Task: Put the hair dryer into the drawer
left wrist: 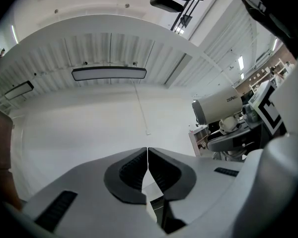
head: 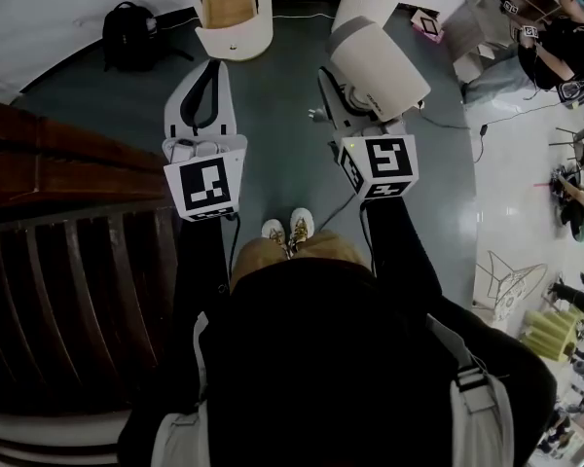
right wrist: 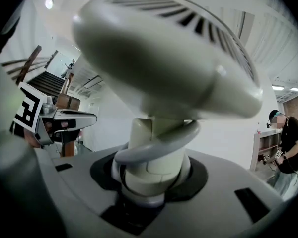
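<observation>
Clamping the right gripper [right wrist: 151, 175] on the hair dryer [head: 378, 58] handle, upper right of centre, well apart from the open drawer [head: 232, 10] at top; holding the left gripper [left wrist: 147, 168] pinched together, empty; risking the top-heavy head twisting loose and clipping the drawer front.

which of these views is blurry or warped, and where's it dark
Head view: strong fisheye bend, floor evenly lit, lower half dark with the person's black clothing. Left gripper view: left gripper sharp, jaws shut, white wall bright and flat. Right gripper view: hair dryer looms close, soft and out of focus, its handle clamped in the right gripper.
</observation>
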The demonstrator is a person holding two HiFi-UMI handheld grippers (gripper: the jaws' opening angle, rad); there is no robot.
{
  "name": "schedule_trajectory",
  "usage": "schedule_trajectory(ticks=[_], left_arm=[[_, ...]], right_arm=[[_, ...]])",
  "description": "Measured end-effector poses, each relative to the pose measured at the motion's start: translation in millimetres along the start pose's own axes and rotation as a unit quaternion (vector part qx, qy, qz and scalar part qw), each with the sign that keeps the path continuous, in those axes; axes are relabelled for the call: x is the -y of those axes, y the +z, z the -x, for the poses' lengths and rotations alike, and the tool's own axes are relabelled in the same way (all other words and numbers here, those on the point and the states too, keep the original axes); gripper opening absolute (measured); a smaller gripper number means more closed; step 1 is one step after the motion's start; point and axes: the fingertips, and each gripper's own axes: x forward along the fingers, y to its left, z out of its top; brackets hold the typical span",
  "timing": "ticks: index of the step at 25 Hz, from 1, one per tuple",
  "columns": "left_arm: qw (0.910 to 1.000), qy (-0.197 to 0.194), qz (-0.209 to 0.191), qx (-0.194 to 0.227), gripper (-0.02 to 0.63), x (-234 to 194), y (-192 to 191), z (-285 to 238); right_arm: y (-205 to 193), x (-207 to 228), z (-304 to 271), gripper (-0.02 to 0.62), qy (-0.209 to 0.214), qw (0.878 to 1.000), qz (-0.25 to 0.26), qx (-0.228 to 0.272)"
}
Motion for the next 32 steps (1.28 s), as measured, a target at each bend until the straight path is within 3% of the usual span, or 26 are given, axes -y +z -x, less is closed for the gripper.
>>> schedule_trajectory(ticks=[8, 15, 21, 32], left_arm=[[0.9995, 0.011, -0.027, -0.009, 0.018, 3, -6, -11], [0.9994, 0.018, -0.027, -0.01, 0.018, -29, -15, -35], [0.9996, 0.02, -0.013, -0.015, 0.018, -72, -31, -93], [0.9995, -0.031, 0.003, -0.008, 0.018, -161, -52, -221]], right_arm=[[-6, 16, -16, 0.198, 0.023, 0.999, -0.034, 0.006], [3, 9, -58, 0.198, 0.038, 0.999, -0.033, 0.017], [6, 16, -121, 0.199, 0.044, 0.999, -0.018, 0.003], [30, 16, -269, 0.199, 0.032, 0.999, -0.013, -0.004]])
